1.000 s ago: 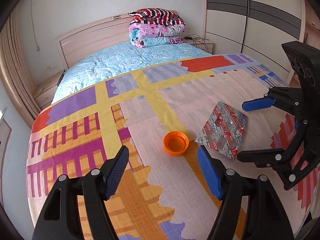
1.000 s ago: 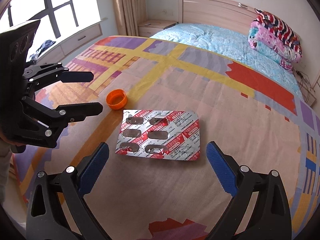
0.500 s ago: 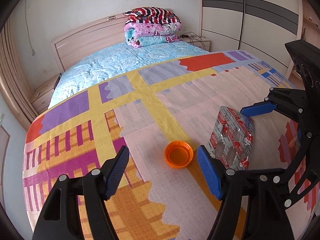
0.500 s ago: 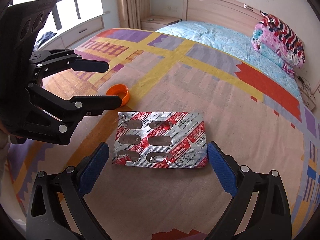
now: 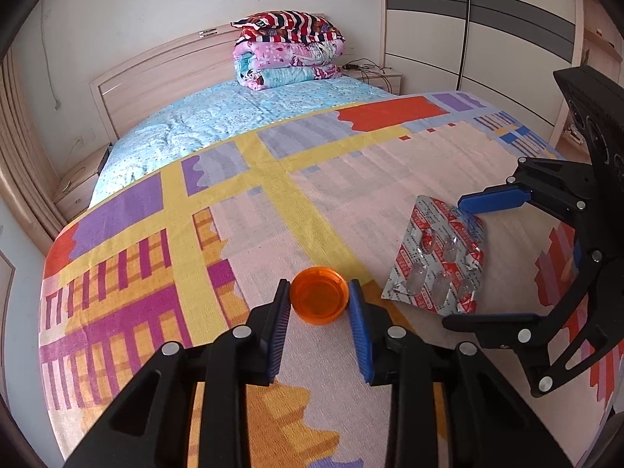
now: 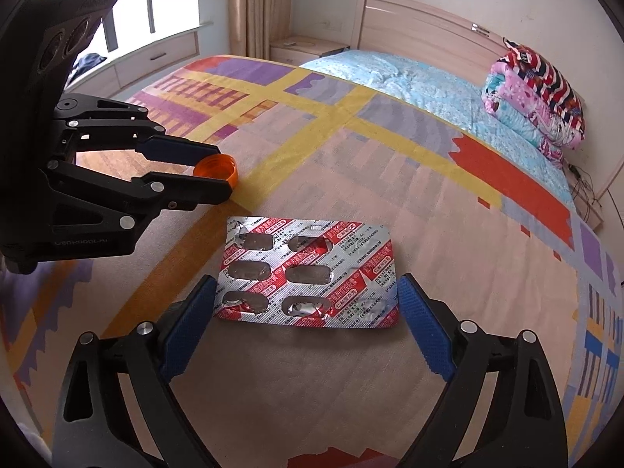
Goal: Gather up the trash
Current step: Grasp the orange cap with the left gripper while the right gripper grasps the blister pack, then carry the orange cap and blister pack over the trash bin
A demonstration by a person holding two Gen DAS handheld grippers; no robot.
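Left tool [image 5: 319, 298] clamped on orange cap [image 5: 319, 295], right tool [image 6: 306, 318] spread around blister pack [image 6: 308, 277], patterned bedspread [image 5: 351, 202]

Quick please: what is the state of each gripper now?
Left gripper: shut on the orange cap.
Right gripper: open, straddling the empty blister pack, not gripping it.

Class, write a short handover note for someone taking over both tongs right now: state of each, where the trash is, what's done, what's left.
Left tongs: closed around the round orange plastic bottle cap, which sits on the patterned bedspread; contact looks made, lift not begun.
Right tongs: open, pads flanking the empty red-and-silver foil blister pack, not touching.
Done: nothing collected.
Left: lift the cap, grip the pack, carry both to a bin, which is not in view.
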